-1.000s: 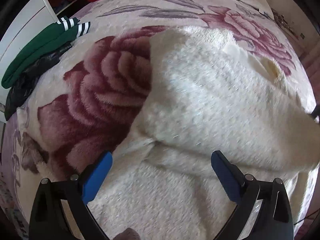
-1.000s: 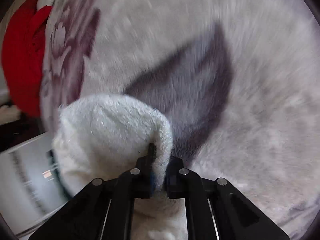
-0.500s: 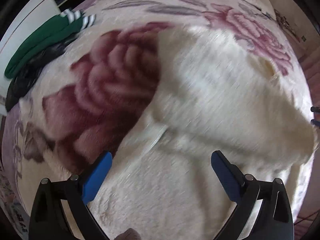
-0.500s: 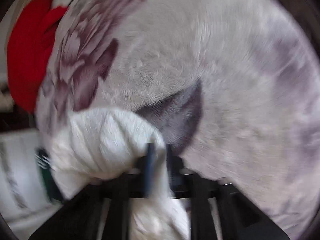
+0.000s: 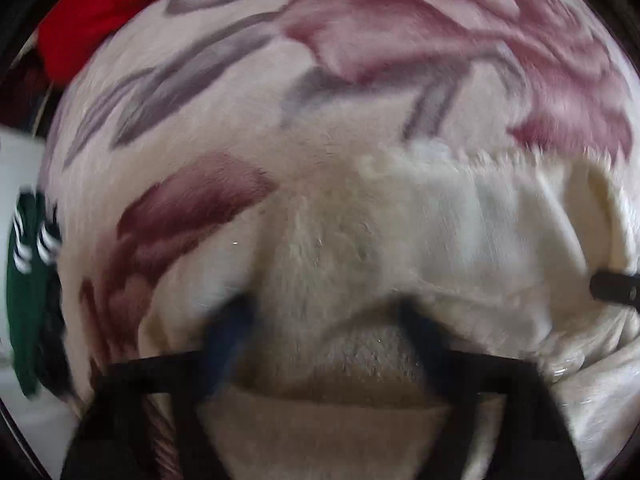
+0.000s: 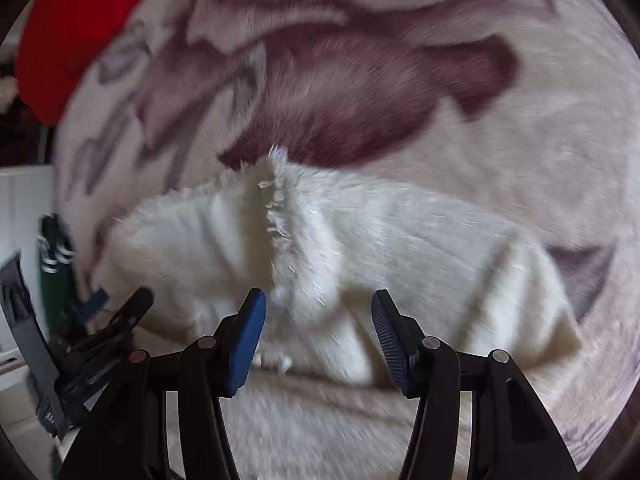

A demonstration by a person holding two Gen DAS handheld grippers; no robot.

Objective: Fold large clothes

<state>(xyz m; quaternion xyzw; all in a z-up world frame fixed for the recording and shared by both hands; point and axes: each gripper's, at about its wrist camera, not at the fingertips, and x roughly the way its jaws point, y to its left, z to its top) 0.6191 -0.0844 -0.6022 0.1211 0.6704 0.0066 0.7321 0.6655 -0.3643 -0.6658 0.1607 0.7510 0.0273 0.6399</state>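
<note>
A white fluffy garment (image 5: 460, 240) lies bunched on the floral blanket (image 5: 360, 40). My left gripper (image 5: 322, 328) points down into it. Its blurred fingers (image 5: 228, 332) are closing, with a hump of the white pile between them, and they still stand well apart. In the right wrist view the garment (image 6: 360, 240) lies in folds with a raised fringed edge. My right gripper (image 6: 319, 336) hangs open just above it, and its blue pads (image 6: 248, 332) hold nothing. The left gripper (image 6: 120, 320) shows at the left there. A tip of the right gripper (image 5: 616, 288) shows at the right edge of the left wrist view.
A red cloth (image 5: 92, 12) lies at the blanket's far left corner (image 6: 68, 40). A green garment with white stripes (image 5: 28, 280) rests at the left edge (image 6: 56, 272), beside white furniture (image 6: 20, 208). Rose-patterned blanket (image 6: 400, 100) stretches beyond the garment.
The right gripper let go of the white fold it pinched and now stands open above it. The left gripper swept over the garment and down into it, and its jaws narrowed.
</note>
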